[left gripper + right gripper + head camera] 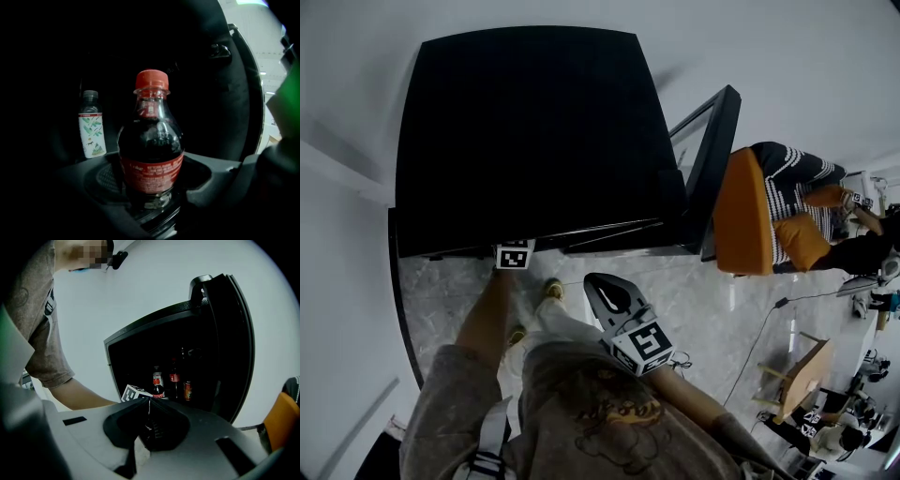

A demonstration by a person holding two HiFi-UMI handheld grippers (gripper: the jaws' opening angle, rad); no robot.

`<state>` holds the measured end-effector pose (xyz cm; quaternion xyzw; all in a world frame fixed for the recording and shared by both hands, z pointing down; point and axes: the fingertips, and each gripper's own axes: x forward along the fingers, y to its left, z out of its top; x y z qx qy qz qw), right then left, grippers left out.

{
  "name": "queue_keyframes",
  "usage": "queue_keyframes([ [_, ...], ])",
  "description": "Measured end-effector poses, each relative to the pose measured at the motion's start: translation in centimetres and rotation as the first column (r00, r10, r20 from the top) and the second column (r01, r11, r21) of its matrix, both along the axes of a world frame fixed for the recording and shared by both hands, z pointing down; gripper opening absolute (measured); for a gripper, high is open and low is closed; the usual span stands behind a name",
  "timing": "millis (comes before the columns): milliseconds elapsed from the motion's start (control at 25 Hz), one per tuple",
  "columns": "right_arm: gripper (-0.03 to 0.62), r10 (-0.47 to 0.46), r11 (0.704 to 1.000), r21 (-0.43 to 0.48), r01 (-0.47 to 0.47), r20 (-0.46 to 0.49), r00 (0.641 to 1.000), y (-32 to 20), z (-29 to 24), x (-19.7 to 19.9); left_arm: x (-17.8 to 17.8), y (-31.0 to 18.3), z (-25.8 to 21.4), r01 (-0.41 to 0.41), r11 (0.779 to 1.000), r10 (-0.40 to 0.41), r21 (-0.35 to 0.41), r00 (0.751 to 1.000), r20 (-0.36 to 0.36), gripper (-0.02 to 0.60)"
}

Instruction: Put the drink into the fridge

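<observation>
The black fridge stands open, its door swung to the right. My left gripper reaches inside and is shut on a cola bottle with a red cap, held upright. In the head view only that gripper's marker cube shows at the fridge's front edge. A small bottle with a white label stands behind on the left. My right gripper hangs outside the fridge, shut and holding nothing. The right gripper view looks past the right gripper at the cola bottle inside the fridge.
More drinks stand in the fridge: a dark bottle and a can. An orange chair with a seated person in a striped top is right of the door. A cable and wooden furniture lie further right.
</observation>
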<state>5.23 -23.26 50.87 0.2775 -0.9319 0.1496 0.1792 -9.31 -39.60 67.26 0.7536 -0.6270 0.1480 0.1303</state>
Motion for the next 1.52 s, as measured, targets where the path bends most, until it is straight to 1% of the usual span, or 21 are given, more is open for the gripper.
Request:
queue_keyframes([
  [280, 0.021, -0.001, 1.000, 0.002, 0.001, 0.000, 1.000, -0.1, -0.1, 0.1, 0.0, 0.0, 0.0, 0.016, 1.000, -0.016, 0.003, 1.000, -0.019, 0.310],
  [560, 0.021, -0.006, 1.000, 0.001, 0.006, -0.003, 1.000, 0.2, -0.1, -0.2, -0.1, 0.1, -0.3, 0.016, 1.000, -0.016, 0.014, 1.000, -0.019, 0.312],
  [720, 0.021, -0.012, 1.000, 0.000, 0.012, 0.001, 1.000, 0.3, 0.0, -0.3, -0.1, 0.5, -0.7, 0.020, 1.000, -0.019, 0.015, 0.999, -0.032, 0.328],
  [920, 0.021, -0.030, 1.000, 0.003, 0.030, 0.018, 0.999, 0.7, -0.5, -1.0, -0.2, 2.1, -1.6, 0.022, 1.000, -0.021, 0.003, 1.000, -0.020, 0.336],
  [1000, 0.021, -0.035, 0.999, 0.007, 0.035, 0.027, 0.999, 0.8, -0.8, -1.3, -0.4, 3.3, -2.0, 0.029, 1.000, -0.029, -0.004, 1.000, -0.009, 0.336],
  [1120, 0.021, -0.033, 0.999, 0.012, 0.033, 0.043, 0.999, 1.0, -1.3, -1.6, -0.1, 5.3, -2.6, 0.016, 1.000, -0.016, -0.019, 1.000, -0.010, 0.331],
  [1200, 0.021, -0.033, 0.999, 0.017, 0.032, 0.053, 0.998, 1.2, -1.7, -1.7, 0.2, 6.7, -3.1, 0.006, 1.000, -0.006, -0.029, 1.000, -0.003, 0.280],
  [1240, 0.021, -0.034, 0.999, 0.019, 0.033, 0.058, 0.998, 1.4, -1.9, -1.7, 0.3, 7.4, -3.5, 0.001, 1.000, -0.001, -0.030, 1.000, 0.005, 0.245],
  [1320, 0.021, -0.037, 0.999, 0.021, 0.035, 0.066, 0.997, 1.8, -2.2, -1.8, 0.5, 8.7, -4.5, -0.012, 1.000, 0.013, -0.026, 1.000, 0.022, 0.147],
  [1360, 0.021, -0.038, 0.999, 0.021, 0.037, 0.068, 0.997, 2.0, -2.3, -1.9, 0.7, 9.4, -5.0, -0.020, 1.000, 0.020, -0.021, 0.999, 0.026, 0.116],
  [1520, 0.021, -0.042, 0.999, 0.020, 0.041, 0.087, 0.995, 3.1, -2.7, -2.5, 1.1, 12.0, -7.9, -0.049, 0.999, 0.049, 0.009, 0.999, 0.008, 0.026],
])
